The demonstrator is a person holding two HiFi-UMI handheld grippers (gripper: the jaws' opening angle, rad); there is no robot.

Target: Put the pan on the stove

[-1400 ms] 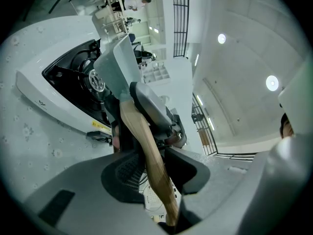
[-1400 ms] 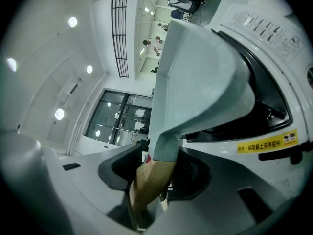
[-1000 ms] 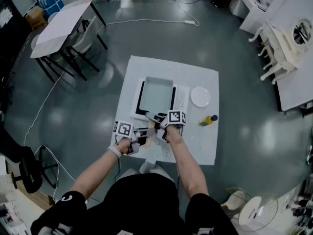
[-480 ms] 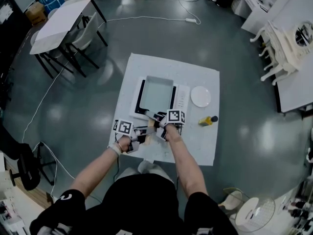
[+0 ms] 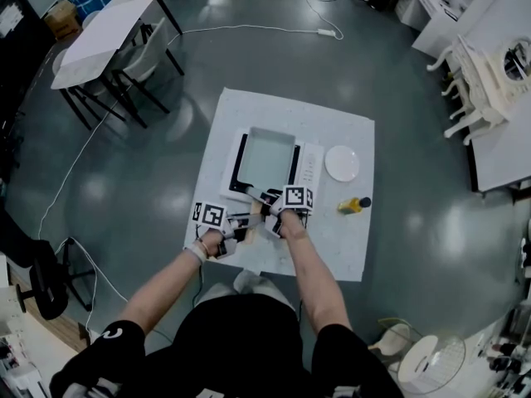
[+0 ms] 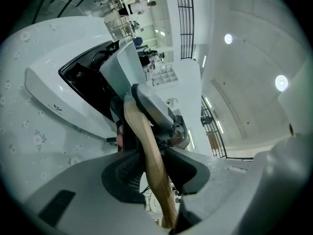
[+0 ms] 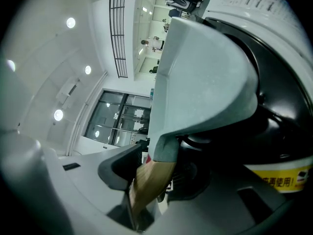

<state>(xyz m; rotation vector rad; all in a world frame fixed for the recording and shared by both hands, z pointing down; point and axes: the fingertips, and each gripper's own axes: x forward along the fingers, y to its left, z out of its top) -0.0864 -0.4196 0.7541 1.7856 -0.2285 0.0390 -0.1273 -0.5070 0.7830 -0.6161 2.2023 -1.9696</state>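
A grey rectangular pan [image 5: 265, 157] sits on the black glass of a white stove [image 5: 236, 166] in the middle of the table. Its wooden handle [image 5: 256, 214] points back toward me. My left gripper [image 5: 240, 234] is shut on the near end of that handle [image 6: 146, 151]. My right gripper [image 5: 270, 220] is shut on the handle [image 7: 149, 180] closer to the pan, just under the grey collar. In the left gripper view the pan [image 6: 124, 65] rises over the stove [image 6: 54, 89]. In the right gripper view the pan wall [image 7: 200, 62] fills the frame above the stove's glass [image 7: 288, 111].
A white plate [image 5: 341, 163] lies right of the stove's control strip [image 5: 309, 166]. A yellow bottle with a black cap [image 5: 353, 204] lies on its side by the table's right edge [image 5: 365, 239]. A table with chairs [image 5: 108, 40] stands far left; a cable [image 5: 75, 172] crosses the floor.
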